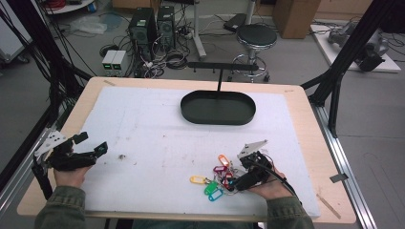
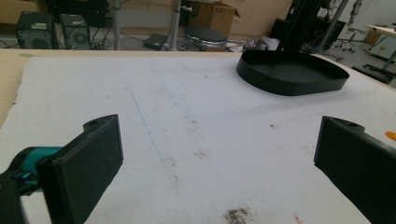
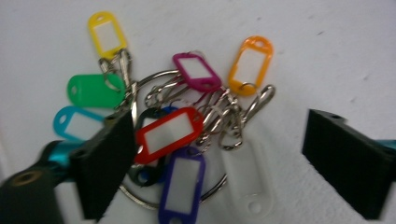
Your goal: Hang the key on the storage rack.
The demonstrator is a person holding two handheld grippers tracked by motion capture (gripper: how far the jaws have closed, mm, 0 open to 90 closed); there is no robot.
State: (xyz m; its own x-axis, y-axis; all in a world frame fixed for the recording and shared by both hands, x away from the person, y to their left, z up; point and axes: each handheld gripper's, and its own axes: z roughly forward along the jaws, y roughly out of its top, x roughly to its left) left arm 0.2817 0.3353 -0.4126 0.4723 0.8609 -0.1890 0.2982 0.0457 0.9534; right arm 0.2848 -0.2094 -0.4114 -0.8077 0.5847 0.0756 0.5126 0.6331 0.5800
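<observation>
A bunch of coloured key tags (image 1: 216, 180) on a metal ring lies on the white mat near the front edge. In the right gripper view the ring (image 3: 187, 135) carries yellow, green, light blue, red, purple, magenta, orange and clear tags with metal clasps. My right gripper (image 3: 217, 158) hovers just over the bunch, open, its jaws standing on either side of the red tag (image 3: 169, 133). In the high view that right gripper (image 1: 235, 177) sits at the bunch's right side. My left gripper (image 1: 93, 143) rests open at the mat's left edge, with bare mat between its jaws (image 2: 217, 163).
A black oval tray (image 1: 218, 108) stands empty at the far middle of the white mat (image 1: 157, 129), also ahead to the right as the tray (image 2: 292, 72) in the left gripper view. Wooden table edges frame the mat. Stool, computers and cables lie beyond.
</observation>
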